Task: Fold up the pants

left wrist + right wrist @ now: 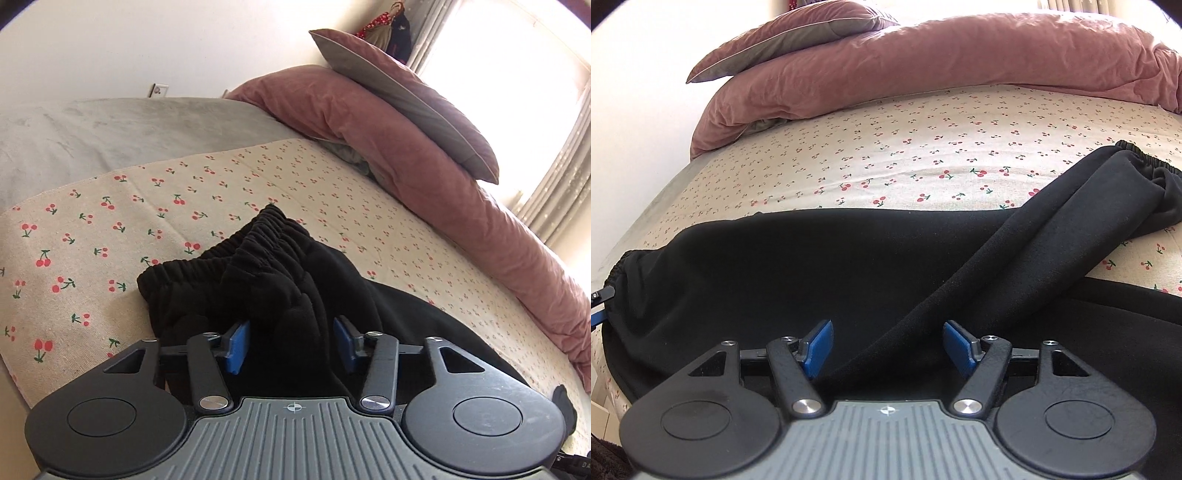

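Left hand-held gripper [290, 341] jaws apart, bunched black fleece pants [258, 273] between them, unclamped. Right hand-held gripper [888, 347] apart over leg fabric. Pants sprawl on cherry-print bed sheet [92, 229], waistband at 12 o'clock, probably regripping.

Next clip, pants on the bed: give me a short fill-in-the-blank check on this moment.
1. The pants are ___ in colour.
2. The sheet under them is printed with small red ___.
3. The pillow rests on a ___ duvet.
4. The right gripper has its pads ___, not clamped.

Missing: black; cherries; pink; apart
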Available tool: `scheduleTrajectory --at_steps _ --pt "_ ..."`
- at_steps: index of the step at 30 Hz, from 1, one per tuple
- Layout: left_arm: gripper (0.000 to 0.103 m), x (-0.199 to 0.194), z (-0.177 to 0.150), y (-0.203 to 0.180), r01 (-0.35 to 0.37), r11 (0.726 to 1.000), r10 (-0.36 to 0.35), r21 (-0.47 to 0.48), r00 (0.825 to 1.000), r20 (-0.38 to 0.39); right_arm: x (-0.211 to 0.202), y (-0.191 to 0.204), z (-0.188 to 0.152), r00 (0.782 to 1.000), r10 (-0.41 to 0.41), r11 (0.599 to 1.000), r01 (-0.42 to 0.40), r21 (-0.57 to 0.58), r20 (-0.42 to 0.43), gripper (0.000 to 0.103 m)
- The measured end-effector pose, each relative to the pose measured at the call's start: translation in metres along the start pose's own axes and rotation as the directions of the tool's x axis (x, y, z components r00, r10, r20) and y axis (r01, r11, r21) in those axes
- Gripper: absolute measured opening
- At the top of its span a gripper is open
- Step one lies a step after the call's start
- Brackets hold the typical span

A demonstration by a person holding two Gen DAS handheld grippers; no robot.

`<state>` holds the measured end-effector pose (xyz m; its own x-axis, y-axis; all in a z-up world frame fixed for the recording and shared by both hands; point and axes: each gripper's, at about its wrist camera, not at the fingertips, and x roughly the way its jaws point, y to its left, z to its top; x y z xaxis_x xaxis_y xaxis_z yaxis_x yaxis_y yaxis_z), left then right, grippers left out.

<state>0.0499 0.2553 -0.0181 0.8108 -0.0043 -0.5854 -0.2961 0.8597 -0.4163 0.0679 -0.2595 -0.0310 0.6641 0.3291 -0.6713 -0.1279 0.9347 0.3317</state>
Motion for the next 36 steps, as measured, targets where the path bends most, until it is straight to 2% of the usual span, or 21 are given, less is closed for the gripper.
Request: scheduleTrajectory --at_steps 2,4,5,6,8,12,15,19,24,29,32,35,36 --pt "0.028 0.005 0.0 0.003 -0.012 1.0 0.012 -0.019 1.0 -0.006 0.002 -0.001 0.0 1.0 -0.009 1.0 0.009 0.017 0.012 0.067" --pt "0.016 0.005 0.0 0.003 -0.012 1.0 0.012 -0.028 1.0 -0.003 0.004 0.001 0.0 0.998 -0.058 0.998 0.058 0.004 0.028 0.049" --pt "0.014 0.003 0.001 0.001 -0.013 1.0 0.013 -0.017 1.0 0.005 0.005 0.002 0.001 0.993 -0.113 0.993 0.113 -0.018 0.036 0.023" --pt "0.012 -0.001 0.002 0.0 -0.006 1.0 0.006 -0.005 1.0 0.02 0.005 0.003 0.001 0.989 -0.141 0.989 0.142 -0.038 0.048 0.002" --pt "0.012 -0.012 0.007 -0.002 0.02 1.0 -0.021 0.017 0.998 0.055 -0.002 0.0 0.002 0.988 -0.138 0.99 0.141 -0.029 0.073 0.001" --pt "0.012 -0.031 0.018 0.007 0.063 0.998 -0.063 -0.005 0.995 0.08 -0.041 0.005 0.005 0.978 -0.119 0.991 0.128 -0.042 0.174 0.001" --pt "0.012 -0.041 0.023 0.013 0.053 0.999 -0.053 0.003 0.996 0.073 -0.078 0.003 0.004 0.973 -0.075 0.997 0.081 -0.016 0.22 0.001" --pt "0.012 -0.045 0.024 0.018 0.014 0.999 -0.015 0.03 0.999 0.038 -0.106 0.004 -0.001 0.976 -0.005 1.0 0.008 -0.011 0.217 0.001" --pt "0.012 -0.035 0.018 0.03 -0.068 0.996 0.071 0.064 0.997 -0.038 -0.107 0.014 -0.02 0.991 0.037 0.998 -0.03 -0.054 0.131 0.001" --pt "0.016 -0.02 0.01 0.04 -0.109 0.989 0.124 0.104 0.981 -0.149 -0.086 0.009 -0.035 0.999 0.029 0.996 -0.028 -0.079 0.021 0.001" --pt "0.018 -0.018 0.008 0.041 -0.12 0.988 0.135 0.098 0.977 -0.166 -0.068 0.001 -0.042 0.998 0.011 0.998 -0.015 -0.068 -0.058 0.001" --pt "0.024 -0.02 0.007 0.039 -0.135 0.986 0.149 0.096 0.975 -0.163 -0.053 -0.003 -0.051 0.994 -0.012 0.997 0.002 -0.082 -0.113 0.002" --pt "0.031 -0.021 0.007 0.037 -0.146 0.985 0.16 0.095 0.974 -0.163 -0.052 -0.003 -0.052 0.993 -0.012 0.996 0.003 -0.084 -0.114 0.002"
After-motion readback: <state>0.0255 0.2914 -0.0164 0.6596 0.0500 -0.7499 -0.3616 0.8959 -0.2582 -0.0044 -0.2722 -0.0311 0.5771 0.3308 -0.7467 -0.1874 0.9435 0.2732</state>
